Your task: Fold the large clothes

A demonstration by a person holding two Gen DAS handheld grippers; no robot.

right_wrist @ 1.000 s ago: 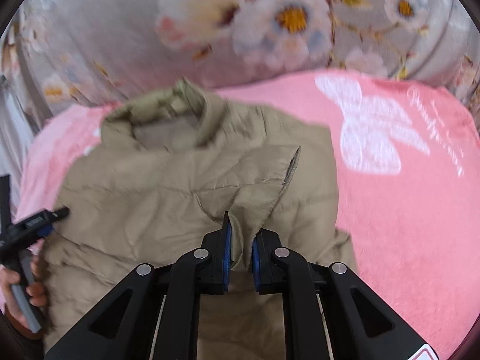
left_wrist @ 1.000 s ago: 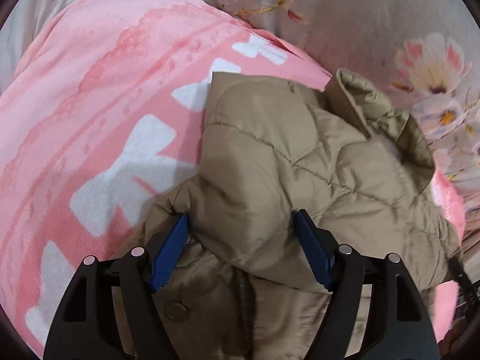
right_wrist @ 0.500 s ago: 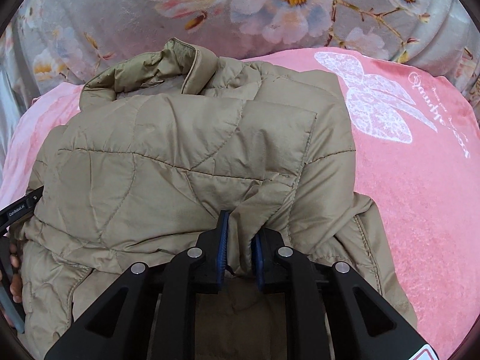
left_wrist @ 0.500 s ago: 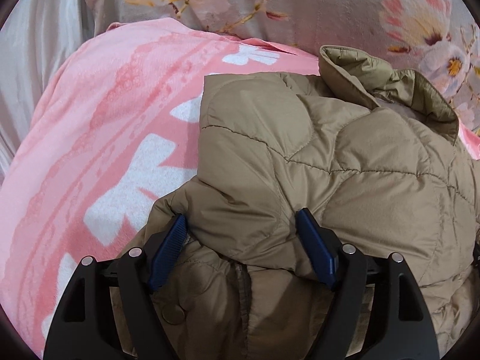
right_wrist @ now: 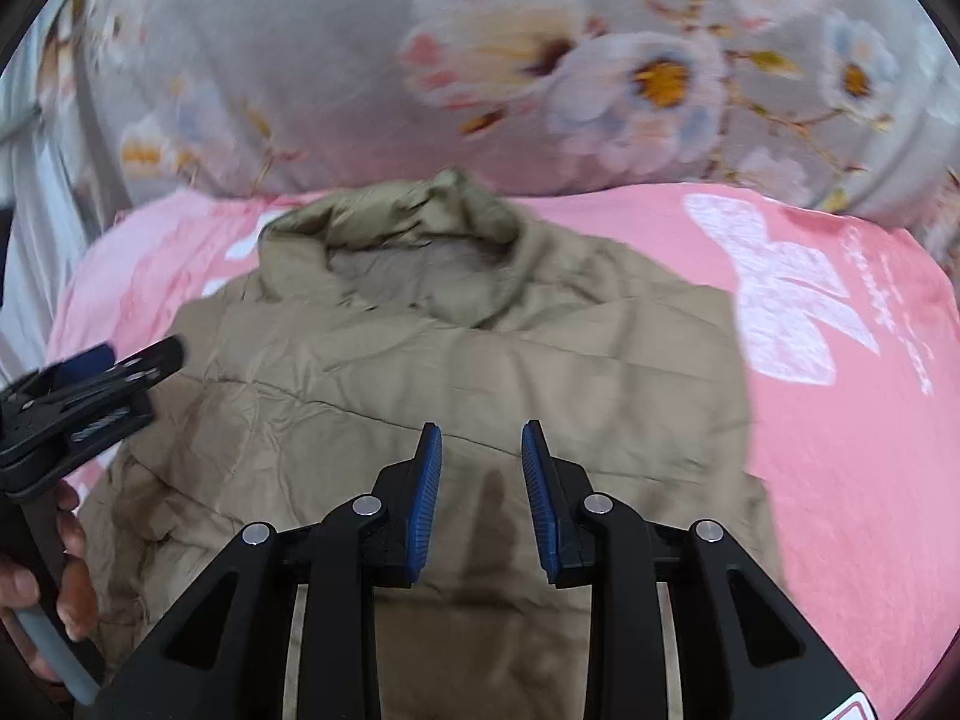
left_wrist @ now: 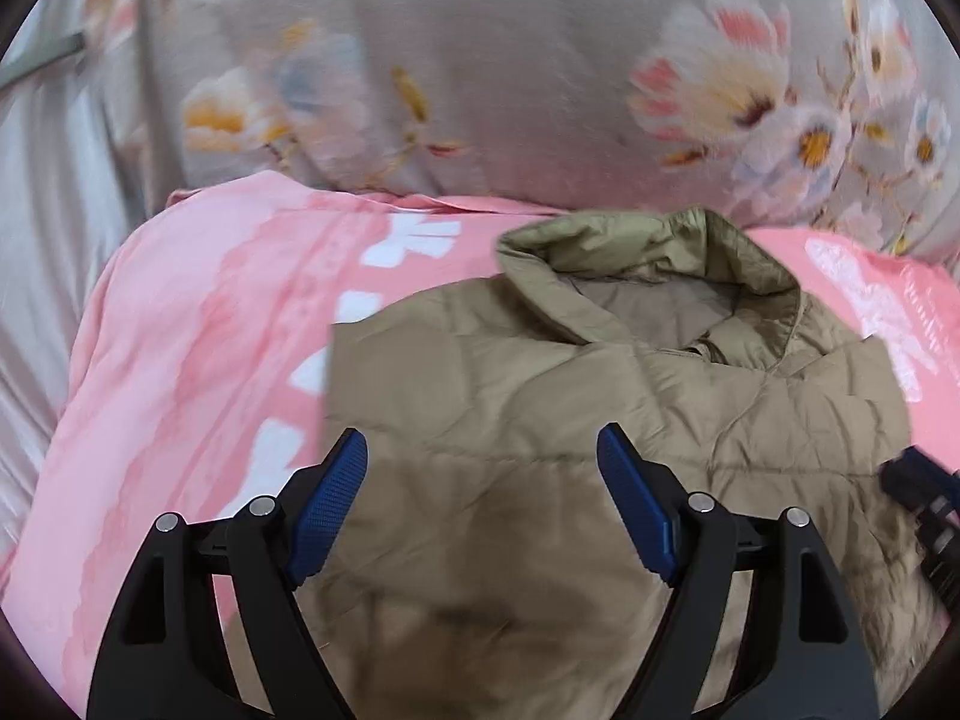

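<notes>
Bedding fills the scene: a grey floral sheet (left_wrist: 510, 60) at the back, and on it a pink blanket (left_wrist: 198, 324) with white bow prints. Folded on the blanket lies the task's garment, a tan quilted jacket (right_wrist: 480, 360), its stand-up collar (right_wrist: 420, 222) at the far end and its sides tucked in to make a rough rectangle.

My left gripper (left_wrist: 483, 504) hangs above the jacket's left part, jaws spread wide, nothing between them. My right gripper (right_wrist: 482, 492) hangs over the near middle; its jaws have just been opening, parted by a modest gap, and the fabric is no longer pinched between them. My left hand (right_wrist: 54, 588) shows at the edge, around its handle.

I judge the fold just laid and released. To do this well, I would draw both tools off without snagging the cloth, then check the edges lie square before taking the near hem for the next fold.
</notes>
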